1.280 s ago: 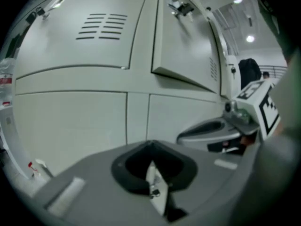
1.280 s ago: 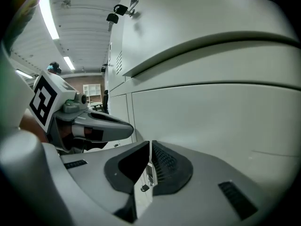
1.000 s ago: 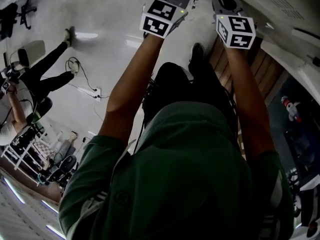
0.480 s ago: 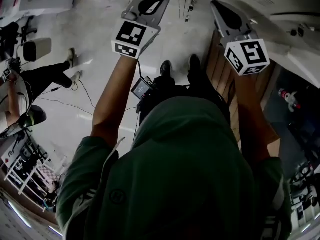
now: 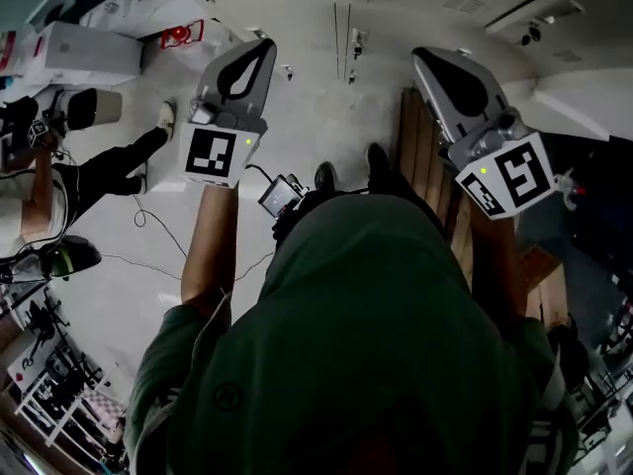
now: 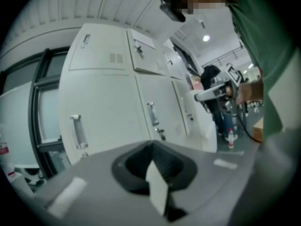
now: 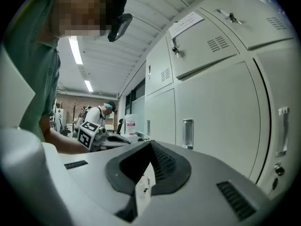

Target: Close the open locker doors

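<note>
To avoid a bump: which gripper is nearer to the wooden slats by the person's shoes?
Right. The right gripper is directly over the edge of the wooden slats in the head view; the left gripper is over bare floor, beyond the shoes.

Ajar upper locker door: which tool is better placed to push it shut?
Right, probably. In the right gripper view the ajar door looms large just above the right tool; from the left tool it looks smaller and farther.
</note>
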{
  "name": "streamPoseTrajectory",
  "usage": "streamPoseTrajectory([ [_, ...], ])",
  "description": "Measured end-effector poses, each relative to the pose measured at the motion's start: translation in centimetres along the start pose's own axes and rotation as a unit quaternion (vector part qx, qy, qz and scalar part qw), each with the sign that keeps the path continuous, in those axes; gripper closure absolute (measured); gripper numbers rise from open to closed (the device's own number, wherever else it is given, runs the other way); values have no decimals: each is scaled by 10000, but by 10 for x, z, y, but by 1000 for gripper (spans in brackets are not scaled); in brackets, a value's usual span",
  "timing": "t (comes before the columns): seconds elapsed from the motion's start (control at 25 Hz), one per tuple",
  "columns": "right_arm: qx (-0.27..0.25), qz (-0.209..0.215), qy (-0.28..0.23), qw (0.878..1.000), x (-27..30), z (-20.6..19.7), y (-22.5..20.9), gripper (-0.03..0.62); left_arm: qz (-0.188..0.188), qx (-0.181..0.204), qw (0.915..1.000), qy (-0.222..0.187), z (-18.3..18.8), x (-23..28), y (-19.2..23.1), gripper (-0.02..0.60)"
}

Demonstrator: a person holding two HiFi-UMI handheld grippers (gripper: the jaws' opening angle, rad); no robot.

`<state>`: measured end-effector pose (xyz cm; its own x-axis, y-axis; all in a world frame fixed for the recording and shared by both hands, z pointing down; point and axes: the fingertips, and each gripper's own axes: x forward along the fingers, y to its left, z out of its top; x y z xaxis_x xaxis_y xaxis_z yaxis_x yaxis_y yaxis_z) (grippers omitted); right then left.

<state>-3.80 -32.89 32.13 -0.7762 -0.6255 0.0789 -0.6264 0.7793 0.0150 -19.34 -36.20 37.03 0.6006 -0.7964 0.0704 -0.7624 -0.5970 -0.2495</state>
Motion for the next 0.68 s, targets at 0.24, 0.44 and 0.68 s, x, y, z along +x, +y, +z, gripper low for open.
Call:
streamPoseTrajectory([
  [0.24,-93,-234,48,9997,-26,15,16,589,248,-94,9996,-11,5,-44,11,578],
  [0.44,-135,-504,172,9985,-41,34,28,589,225,-449,9987,-62,12,-68,12,578],
  [0.68,-21,-680,227,9974,-53,67,44,589,-188,-775,9968,47,20,-87,2,578],
])
